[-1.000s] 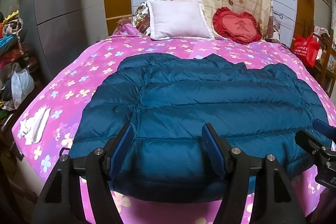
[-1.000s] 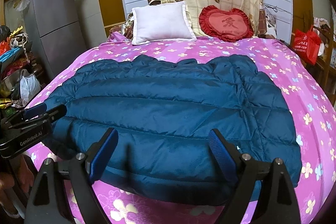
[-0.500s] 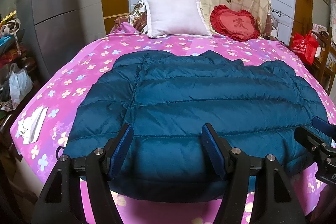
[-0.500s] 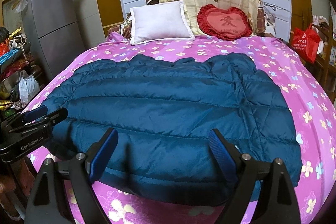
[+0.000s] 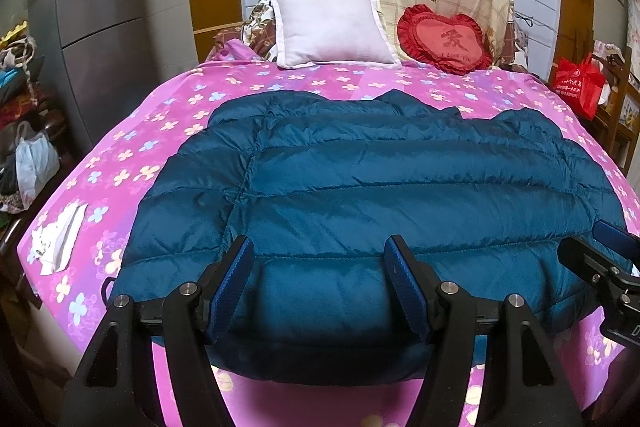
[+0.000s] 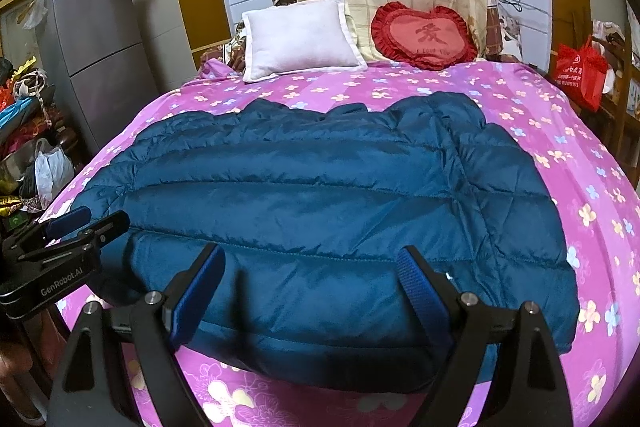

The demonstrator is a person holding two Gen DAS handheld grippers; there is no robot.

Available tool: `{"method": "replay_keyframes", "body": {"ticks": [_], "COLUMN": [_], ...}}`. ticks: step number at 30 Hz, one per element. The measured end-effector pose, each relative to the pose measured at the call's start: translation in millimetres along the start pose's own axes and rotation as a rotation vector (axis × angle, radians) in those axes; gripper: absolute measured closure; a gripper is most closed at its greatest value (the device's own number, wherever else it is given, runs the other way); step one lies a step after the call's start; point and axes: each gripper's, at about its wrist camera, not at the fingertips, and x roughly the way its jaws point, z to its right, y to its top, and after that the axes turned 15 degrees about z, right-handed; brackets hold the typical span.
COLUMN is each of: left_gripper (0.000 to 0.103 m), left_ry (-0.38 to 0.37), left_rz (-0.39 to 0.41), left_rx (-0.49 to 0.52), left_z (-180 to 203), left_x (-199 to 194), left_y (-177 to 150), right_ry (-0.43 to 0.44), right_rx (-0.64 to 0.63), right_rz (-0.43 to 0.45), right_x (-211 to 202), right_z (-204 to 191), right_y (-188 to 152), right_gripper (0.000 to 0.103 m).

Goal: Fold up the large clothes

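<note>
- Jacket [image 5: 400,187]: a large teal quilted puffer, it lies on the pink flowered bedspread [image 5: 168,131] across the near half of the bed, its near edge by the foot of the bed just ahead of us.
- We see a wide, flat shape with a sleeve lying along each side; whether it is spread in one layer or already doubled once along the near edge, we cannot tell.
- It is surely not yet a compact bundle, so folding is left either way.
- Our left gripper [image 5: 320,283] hovers above the near edge with its jaws spread, pinching nothing.
- Our right gripper [image 6: 316,291] hangs likewise over the near edge, jaws spread and empty.
- A white pillow [image 5: 332,27] and a red heart cushion [image 5: 444,43] sit well apart at the head.
</note>
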Motion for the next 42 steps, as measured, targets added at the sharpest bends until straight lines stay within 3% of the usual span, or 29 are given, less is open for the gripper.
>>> {"method": "replay_keyframes", "body": {"ticks": [34, 42], "left_gripper": [0.054, 0.054], "left_ry": [-0.022, -0.045], "left_rz": [-0.026, 0.005], "left_rx": [-0.002, 0.027], "left_z": [6.3, 7.4], "left_x": [4.6, 2.3], "left_y": [-6.2, -1.6], "right_ry": [-0.003, 0.002], "right_rx": [0.007, 0.019], "right_rz": [-0.018, -0.025], "right_x": [4.8, 6.6], "right_z": [-3.3, -2.2], "right_y": [-6.1, -6.1], "right_gripper": [0.012, 0.012]}}
